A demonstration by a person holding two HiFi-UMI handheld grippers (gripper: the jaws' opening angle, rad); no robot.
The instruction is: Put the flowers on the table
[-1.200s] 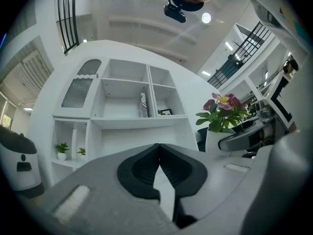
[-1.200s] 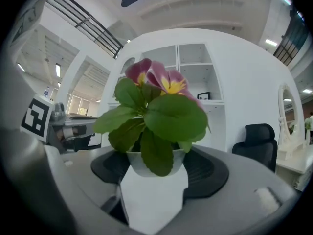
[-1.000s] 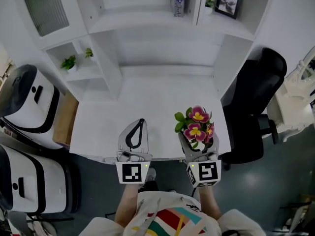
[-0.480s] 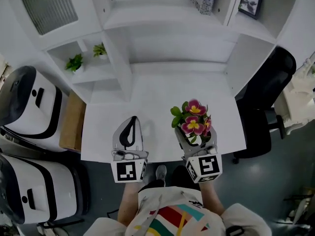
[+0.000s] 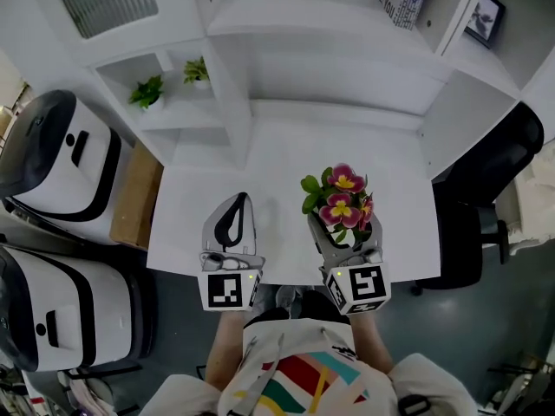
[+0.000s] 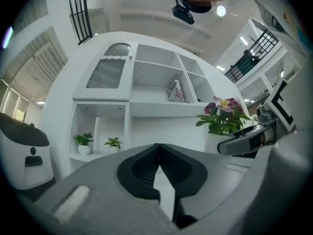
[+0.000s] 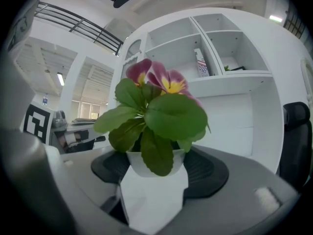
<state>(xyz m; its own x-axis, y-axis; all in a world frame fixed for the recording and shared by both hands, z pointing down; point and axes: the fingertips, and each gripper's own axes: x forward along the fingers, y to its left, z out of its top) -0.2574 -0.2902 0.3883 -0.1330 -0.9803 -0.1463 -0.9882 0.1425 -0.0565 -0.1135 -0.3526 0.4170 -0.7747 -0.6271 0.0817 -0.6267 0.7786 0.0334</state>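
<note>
Now, the scene: A person in a white patterned top stands at the near edge of a white table (image 5: 286,159) under white wall shelving (image 5: 329,33), holding the left gripper (image 5: 244,199) and the right gripper (image 5: 345,230).
Flowers: A small plant with magenta-and-yellow blooms and broad green leaves (image 5: 340,204), rooted in a faceted white pot (image 7: 155,195), is over the table's near right part. Whether the pot's base touches the surface cannot be told.
Right gripper: Jaws spread wide and clasped on the pot, dark pads pressed to its two sides, the plant upright between them.
Left gripper: Jaws clenched tip to tip with nothing between them, over the table's near left part, apart from the plant.
Surroundings: Two little green potted plants (image 5: 147,92) occupy a shelf cubby at upper left. A black office chair (image 5: 507,154) stands to the right of the table, and white-and-black machines (image 5: 52,154) line the left side.
</note>
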